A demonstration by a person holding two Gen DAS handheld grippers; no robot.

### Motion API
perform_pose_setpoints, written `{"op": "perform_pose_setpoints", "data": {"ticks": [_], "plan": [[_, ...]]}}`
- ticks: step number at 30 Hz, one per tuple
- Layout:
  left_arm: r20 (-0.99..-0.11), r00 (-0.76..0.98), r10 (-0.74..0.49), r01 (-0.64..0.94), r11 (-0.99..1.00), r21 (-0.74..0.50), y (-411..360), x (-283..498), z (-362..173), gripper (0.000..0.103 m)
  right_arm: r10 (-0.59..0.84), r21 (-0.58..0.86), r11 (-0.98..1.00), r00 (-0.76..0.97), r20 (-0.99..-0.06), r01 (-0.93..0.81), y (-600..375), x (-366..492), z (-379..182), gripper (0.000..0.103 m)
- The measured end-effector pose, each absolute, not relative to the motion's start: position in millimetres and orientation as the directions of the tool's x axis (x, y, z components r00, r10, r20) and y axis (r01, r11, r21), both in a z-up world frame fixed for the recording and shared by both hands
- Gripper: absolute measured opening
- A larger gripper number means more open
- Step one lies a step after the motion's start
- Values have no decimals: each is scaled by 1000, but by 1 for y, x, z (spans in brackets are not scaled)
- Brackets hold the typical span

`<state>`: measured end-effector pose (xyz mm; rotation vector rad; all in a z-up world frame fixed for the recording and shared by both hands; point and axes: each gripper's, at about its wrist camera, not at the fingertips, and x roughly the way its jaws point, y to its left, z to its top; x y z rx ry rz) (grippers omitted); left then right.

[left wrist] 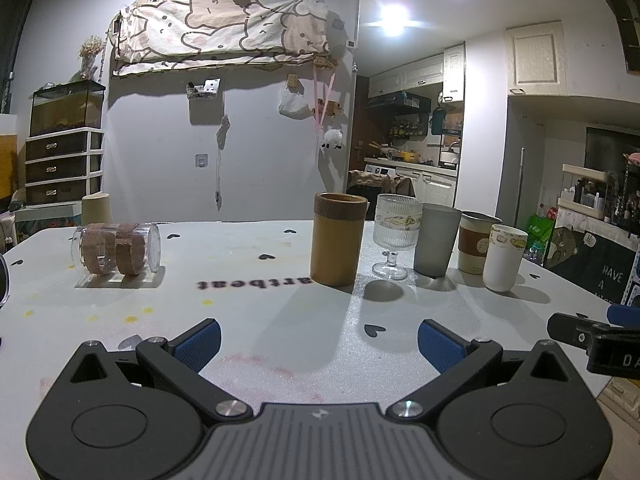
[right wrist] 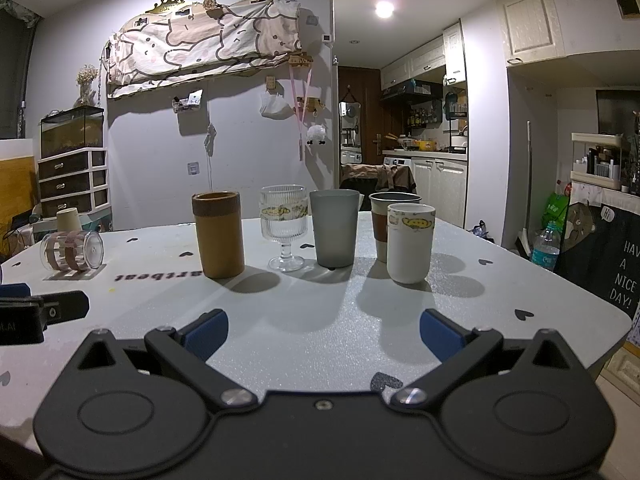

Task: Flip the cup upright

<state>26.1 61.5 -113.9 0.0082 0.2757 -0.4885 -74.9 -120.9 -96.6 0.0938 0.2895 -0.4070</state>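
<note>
Only the clear cup [left wrist: 116,249] lies on its side, far left on the bench [left wrist: 280,320], apart from five upright ones. Both tools, left [left wrist: 319,342] and right [right wrist: 324,334], hover apart, probably nearing.

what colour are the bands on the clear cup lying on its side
Pinkish-brown bands on the clear cup, clearest in the left wrist view.

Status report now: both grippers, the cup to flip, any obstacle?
Left gripper open, empty. Right gripper open, empty. Clear cup lies on its side, far left, untouched. Five upright cups stand apart to its right; path clear.
</note>
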Motion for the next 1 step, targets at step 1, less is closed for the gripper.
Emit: {"op": "perform_pose_setpoints", "data": {"ticks": [1], "plan": [[-264, 847, -462, 464, 884, -58, 61, 26, -114, 103, -377, 32, 914, 878, -296, 403, -121, -75, -96, 103]]}}
